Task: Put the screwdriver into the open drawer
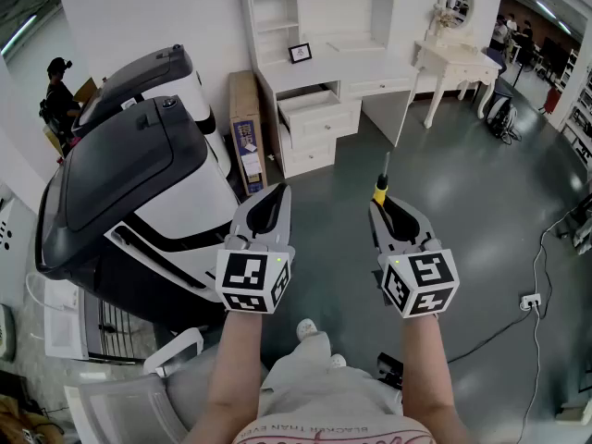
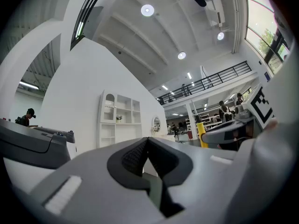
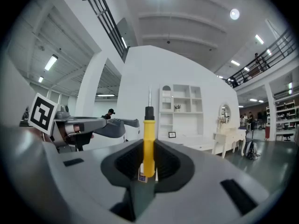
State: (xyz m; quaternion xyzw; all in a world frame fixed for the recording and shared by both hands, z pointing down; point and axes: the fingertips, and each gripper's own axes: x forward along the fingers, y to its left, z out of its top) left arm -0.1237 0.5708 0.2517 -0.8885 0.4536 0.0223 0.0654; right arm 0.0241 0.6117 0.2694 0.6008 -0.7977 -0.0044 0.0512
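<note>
- Right gripper (image 1: 379, 209): jaws clamped on the screwdriver (image 3: 148, 134). Ribbed black pads pinch the lower part of the yellow handle. The black collar and thin metal shaft stick out past the jaws toward 12 o'clock.
- Handling (judged): prob. light and stiff, w/ a hard plastic handle and steel shaft, not fragile. The smooth round handle could roll or slip betw. the pads, so a mid-handle grip looks safer than one on the thin shaft.
- A small label sits at the handle butt, too small to read.
- Left gripper (image 2: 148, 143): jaws together w/ nothing betw. them, at 9 o'clock of the right gripper.
- Open drawer (image 1: 310, 102): white, boxy, flat-fronted, pulled out of the white counter (image 1: 347, 63). In the head view it lies approx. 11 o'clock from the screwdriver tip and well apart from it, so the tool isn't in yet.
- Floor (image 1: 453, 183): grey, smooth, slightly glossy.
</note>
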